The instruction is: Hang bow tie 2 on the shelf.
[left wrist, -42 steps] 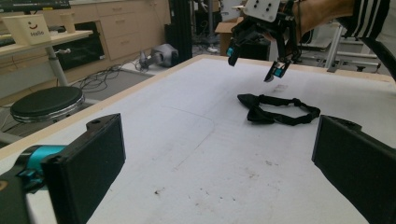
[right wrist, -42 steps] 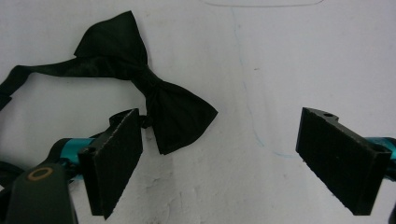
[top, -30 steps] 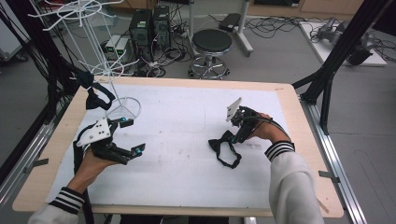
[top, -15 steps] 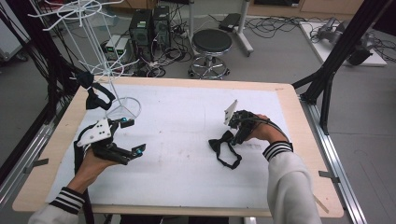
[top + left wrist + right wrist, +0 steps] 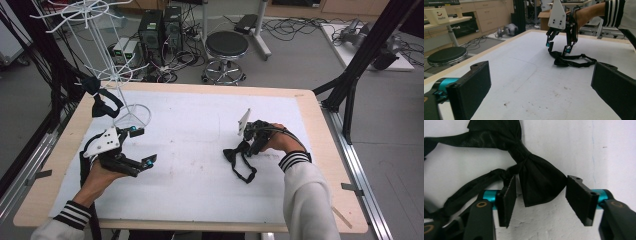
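Black bow tie [image 5: 534, 182], flat on bench [image 5: 200, 130] at centre right: right gripper [image 5: 541, 200] fingers part-open straddling one wing for pickup; left gripper [image 5: 541, 92] wide open, empty, lower left.

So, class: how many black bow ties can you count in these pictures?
2. One bow tie lies on the table between the right gripper's open jaws; the other bow tie hangs on the wire rack.
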